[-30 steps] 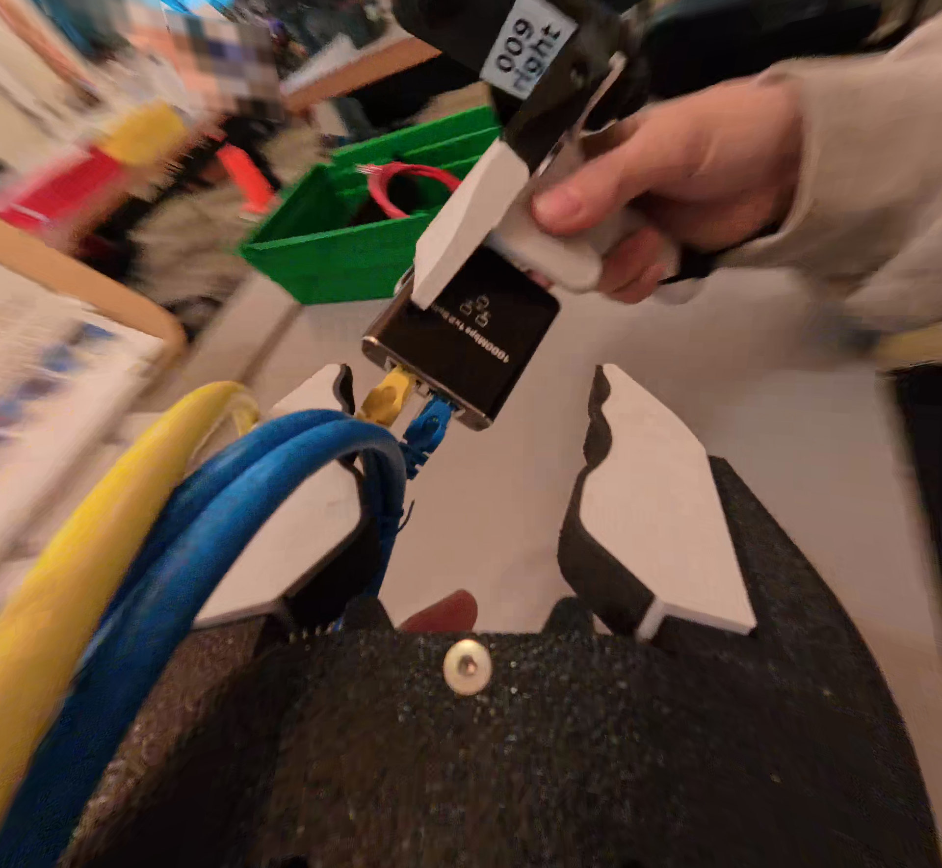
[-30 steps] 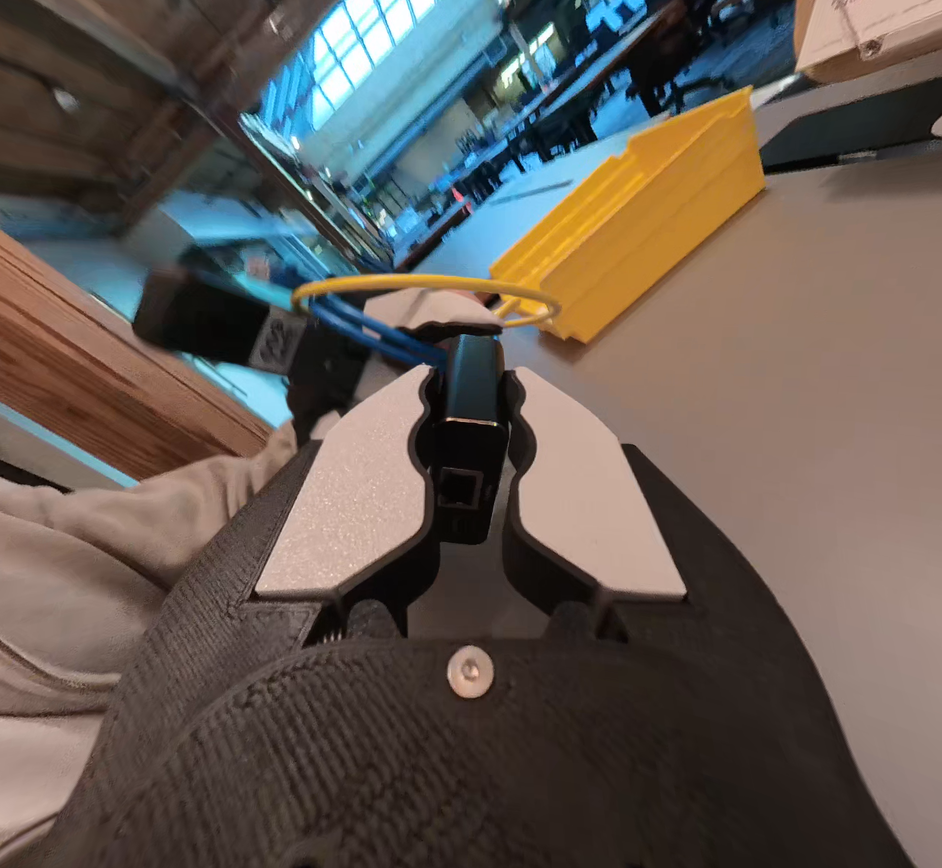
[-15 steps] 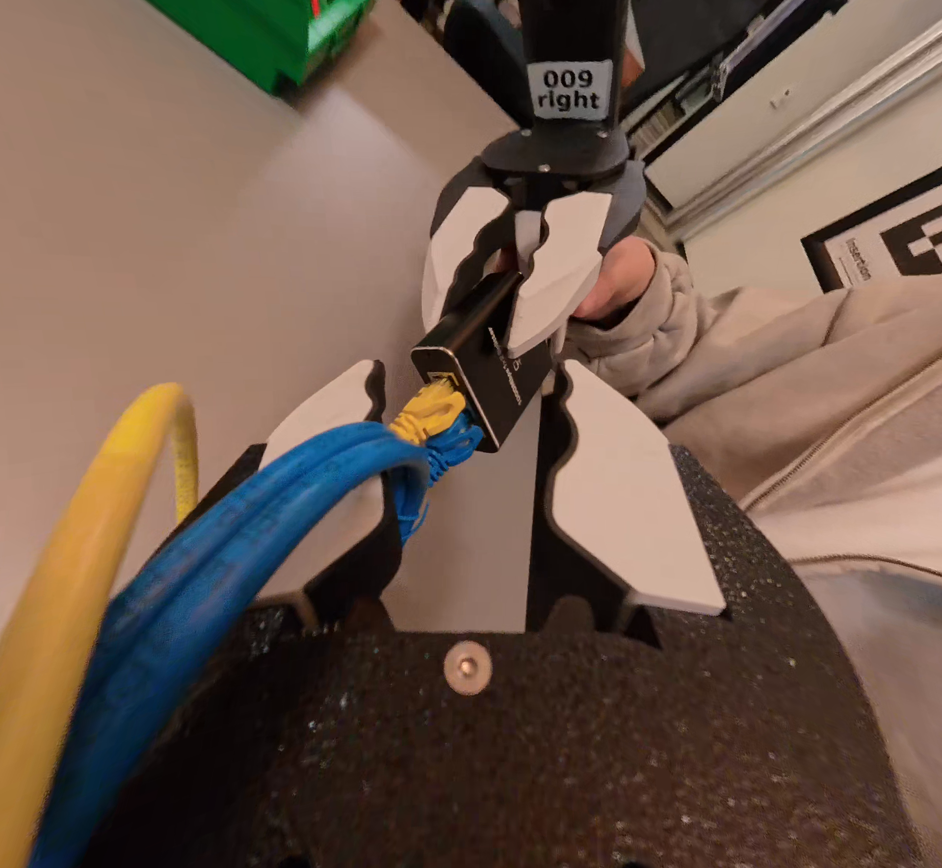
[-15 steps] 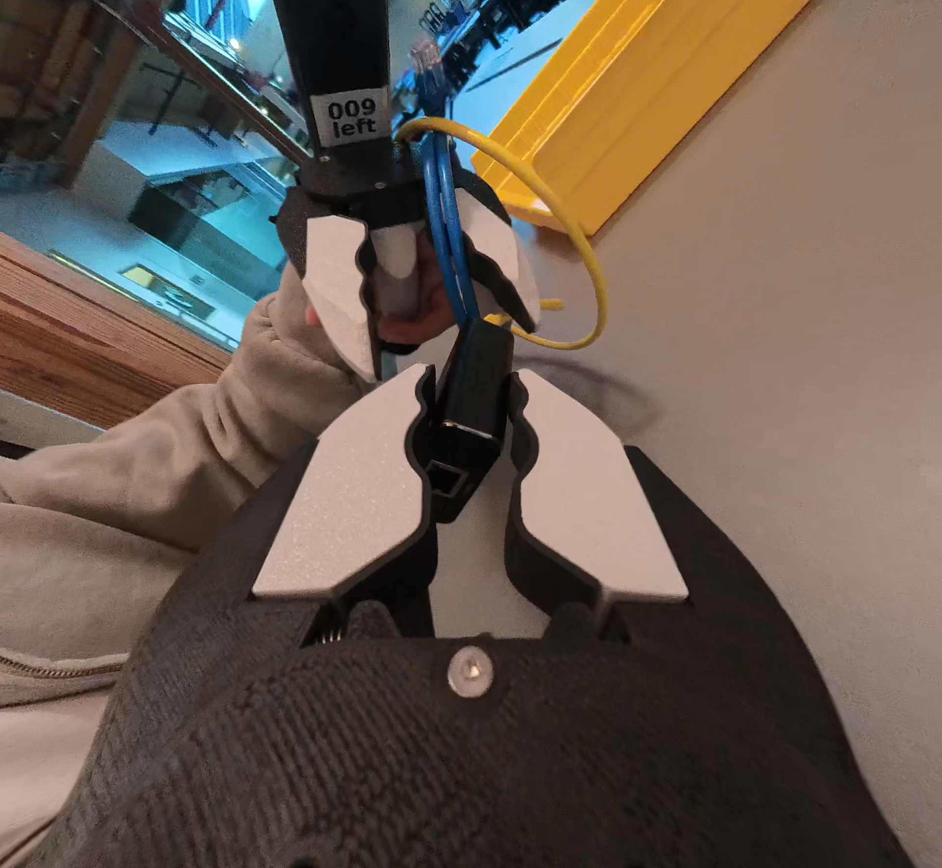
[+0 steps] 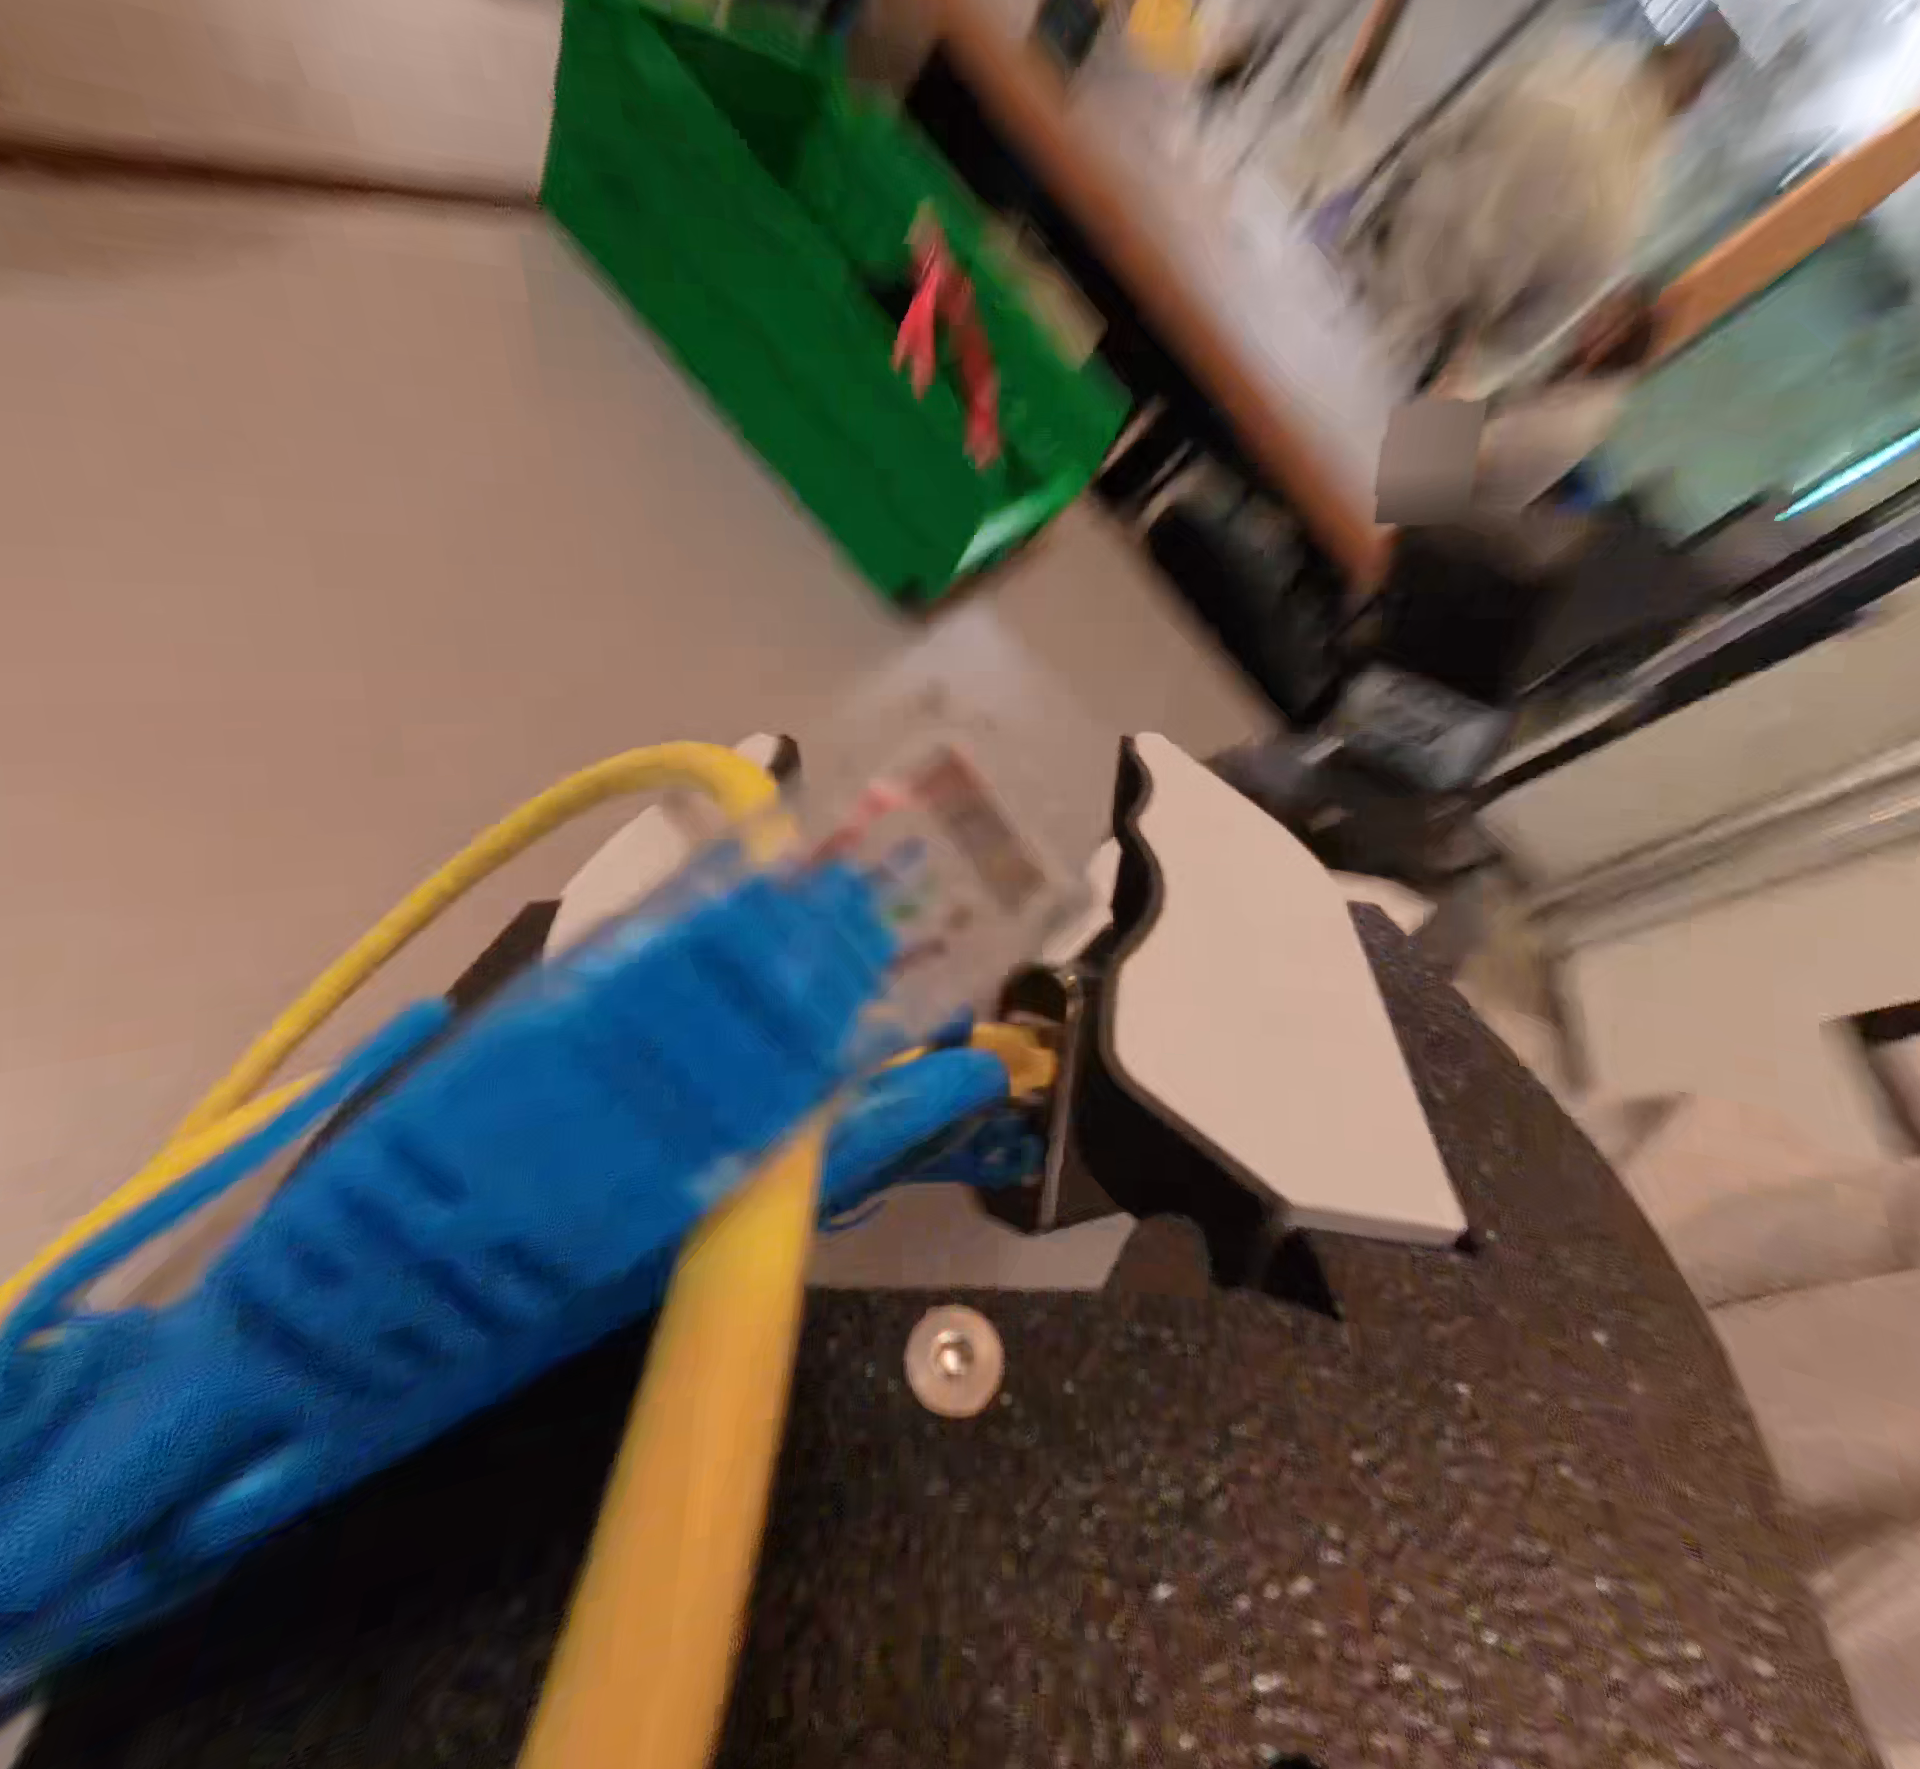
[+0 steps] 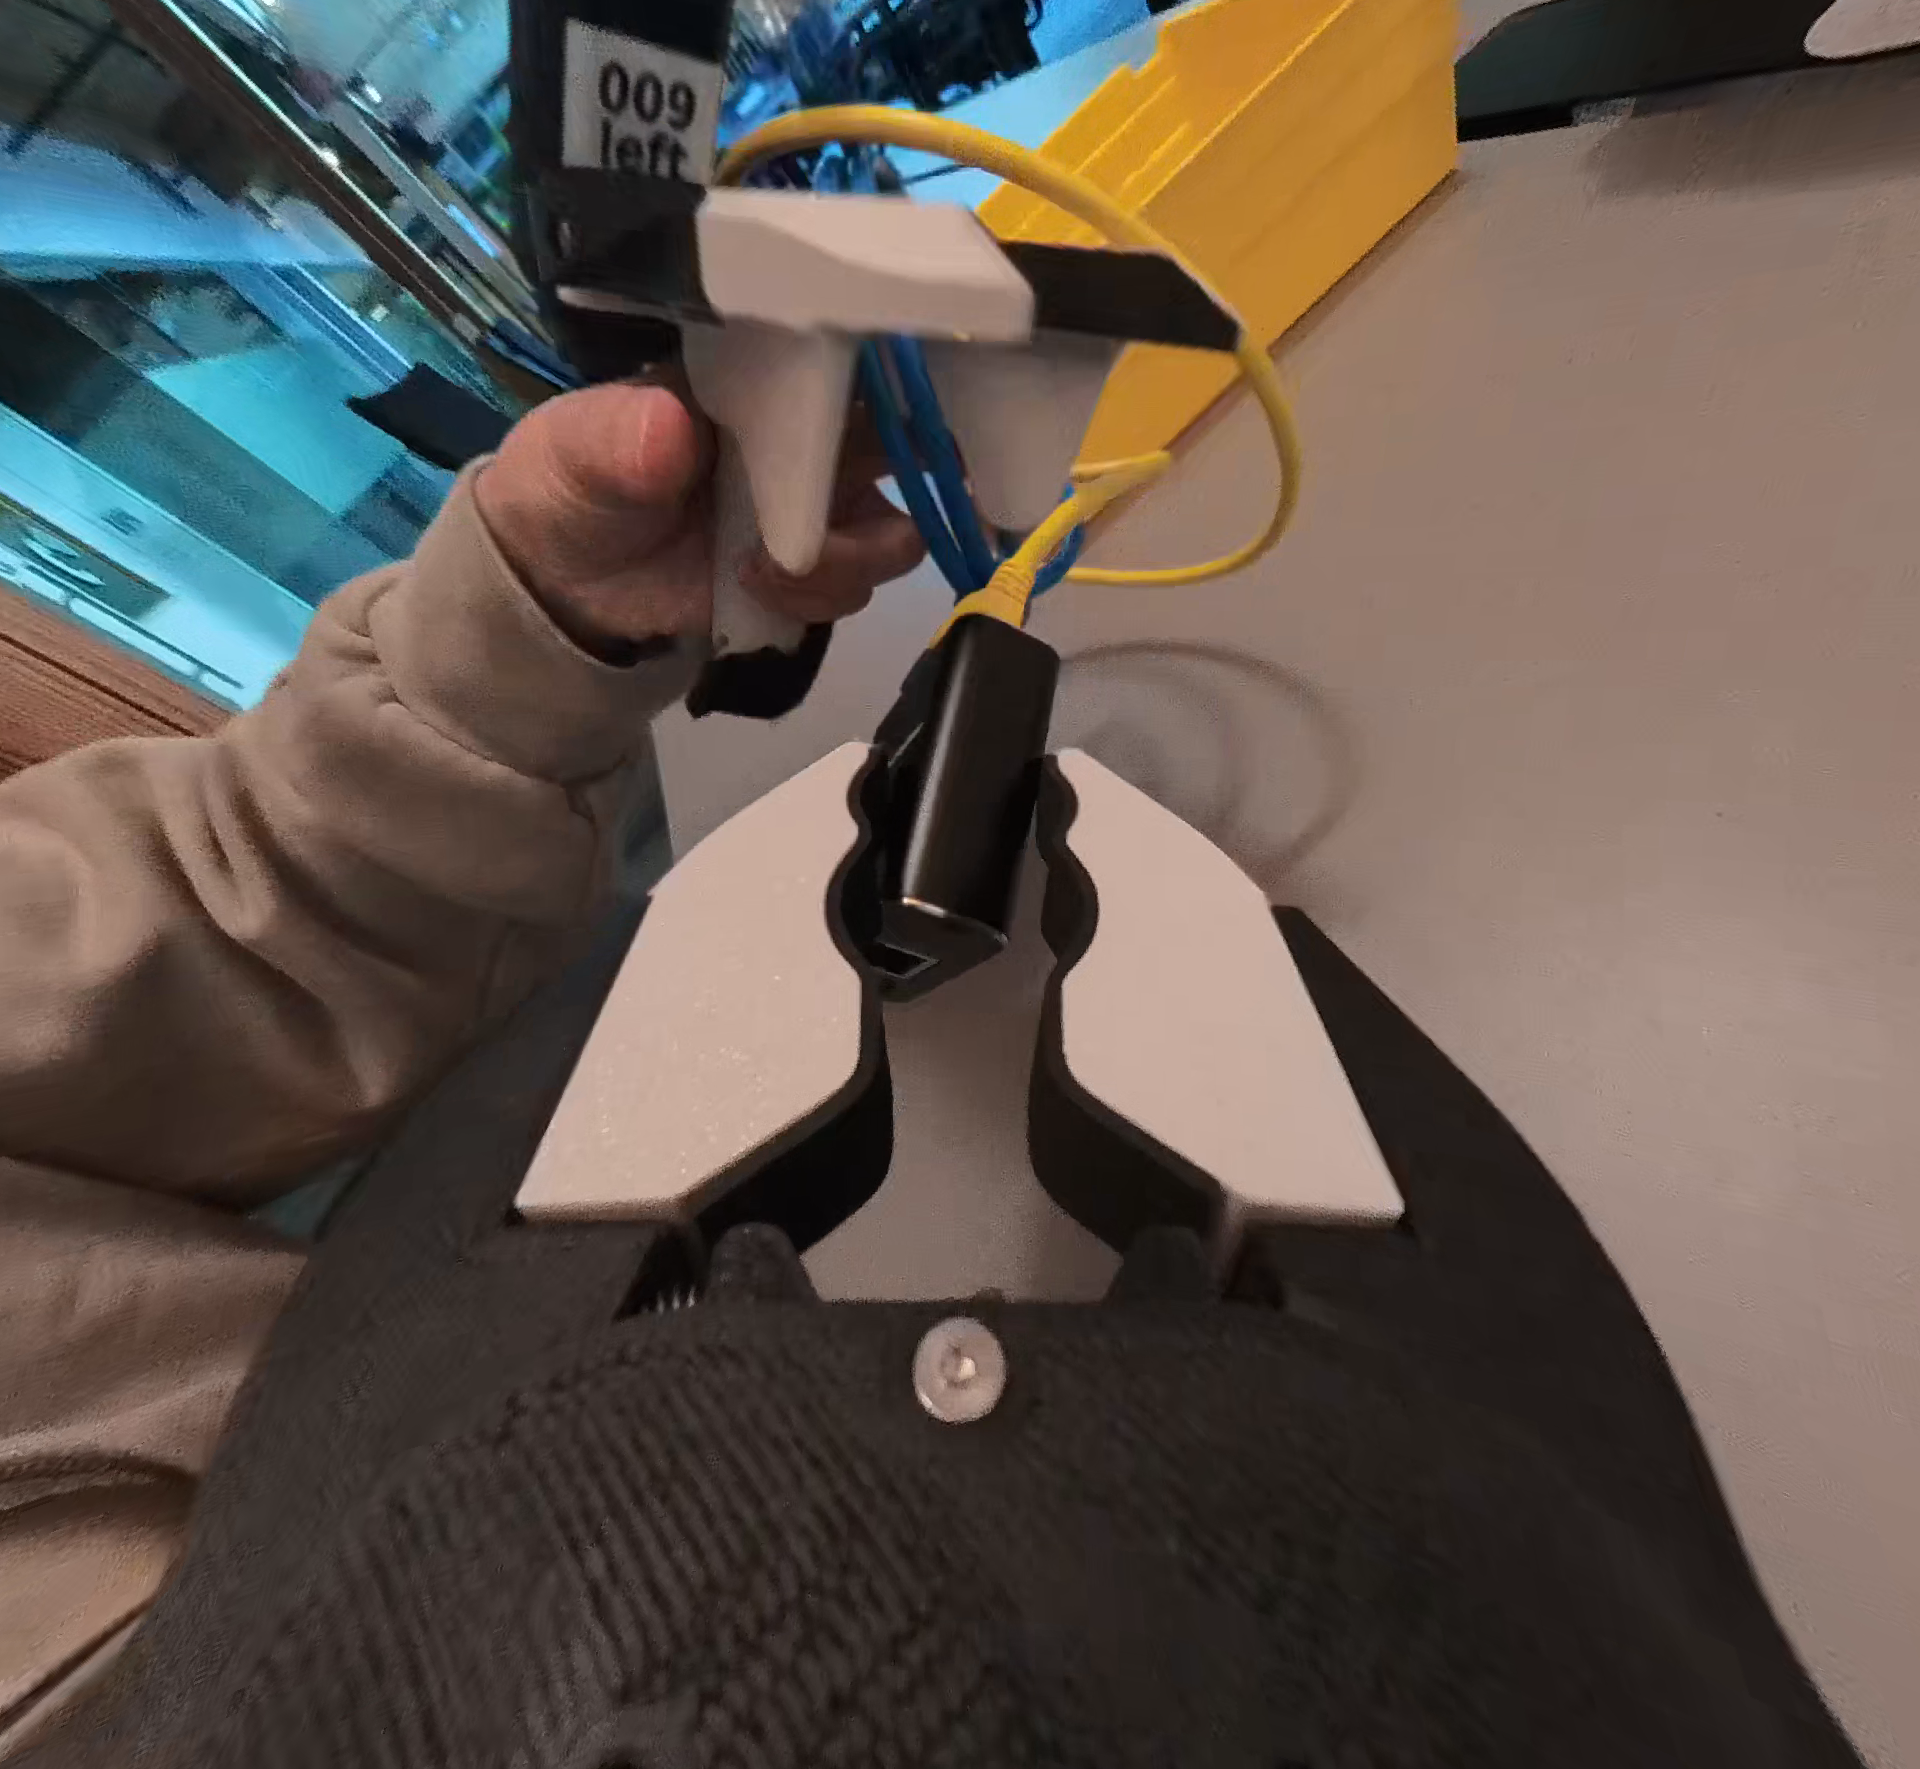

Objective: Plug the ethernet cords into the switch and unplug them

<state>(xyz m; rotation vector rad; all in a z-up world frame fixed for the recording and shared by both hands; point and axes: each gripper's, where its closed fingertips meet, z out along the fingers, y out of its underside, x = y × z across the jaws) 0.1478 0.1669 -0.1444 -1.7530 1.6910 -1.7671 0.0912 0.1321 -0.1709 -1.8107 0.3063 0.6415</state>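
My right gripper is shut on the small black switch, which stands tilted between its fingers above the table. A yellow cord and blue cords run from the switch's far end up between the fingers of my left gripper. In the blurred left wrist view my left gripper stands part open, with the cords lying across it. A blue cord's free clear plug hangs in front. The switch's end, with yellow and blue plugs in it, shows by the right finger.
A yellow bin lies on the grey table beyond the left gripper. A green bin holding a red cable stands at the table's far side. A hand and beige sleeve hold the left gripper. My right fingertips sit around 8 cm from my left ones.
The left view has swung away, so the right gripper is out of it. A loose blue plug has swung in front of the camera. The switch has tilted in the right gripper.
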